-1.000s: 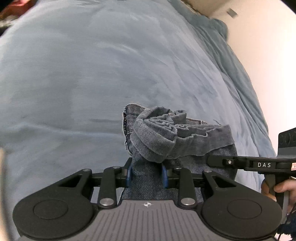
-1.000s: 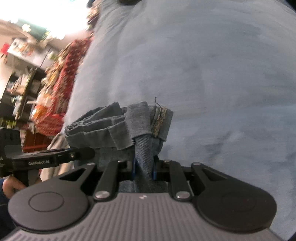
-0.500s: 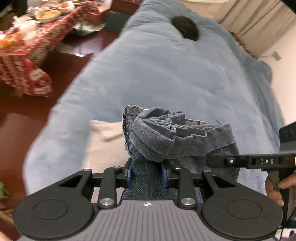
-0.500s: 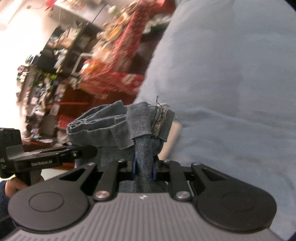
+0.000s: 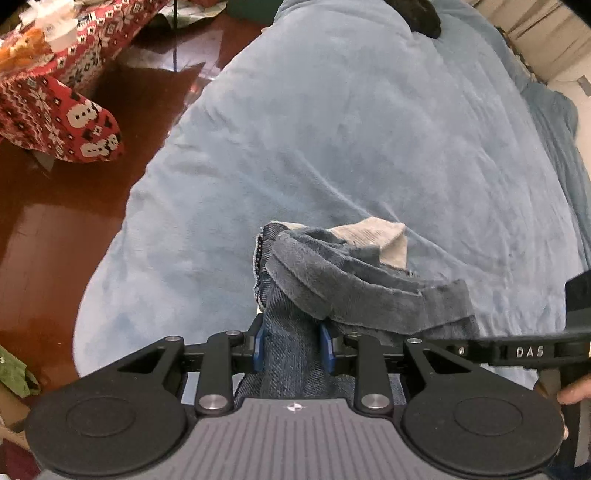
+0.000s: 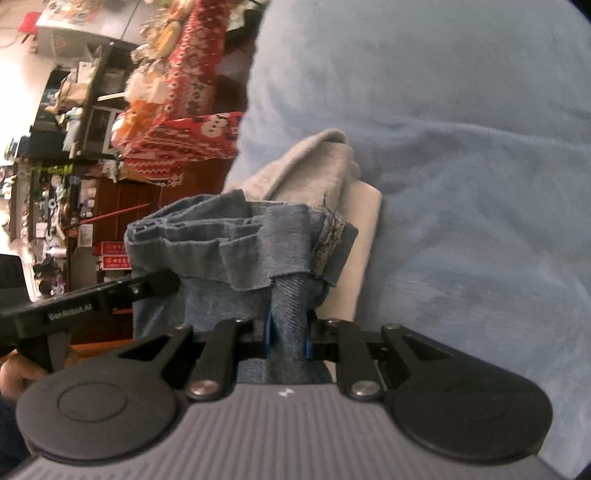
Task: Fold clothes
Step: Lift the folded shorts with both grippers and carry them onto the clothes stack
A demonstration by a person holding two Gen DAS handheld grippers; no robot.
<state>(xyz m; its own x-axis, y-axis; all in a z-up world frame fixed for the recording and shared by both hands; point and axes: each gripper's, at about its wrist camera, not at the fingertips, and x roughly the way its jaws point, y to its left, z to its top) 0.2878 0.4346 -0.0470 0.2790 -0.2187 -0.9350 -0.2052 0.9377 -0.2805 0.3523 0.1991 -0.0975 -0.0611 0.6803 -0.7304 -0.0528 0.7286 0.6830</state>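
Note:
A bunched pair of blue jeans (image 5: 354, 280) hangs between both grippers above the bed. My left gripper (image 5: 294, 349) is shut on one end of the denim, its blue pads (image 5: 258, 350) pressing the cloth. My right gripper (image 6: 287, 341) is shut on the other end of the jeans (image 6: 236, 251). Each gripper shows at the edge of the other's view, the right one (image 5: 517, 350) held by a hand. A folded beige garment (image 6: 332, 173) lies on the bed right under and beyond the jeans; its corner (image 5: 376, 236) peeks out above the denim.
The bed's light blue blanket (image 5: 351, 129) fills most of both views. A dark round object (image 5: 421, 14) lies at its far end. Left of the bed are a dark red floor (image 5: 55, 229), a table with a red patterned cloth (image 5: 55, 96) and cluttered shelves (image 6: 66, 110).
Both grippers have carried the jeans sideways over the bed toward its edge. The floor, the red cloth and the beige garment have come into view, and the jeans now hang over that garment.

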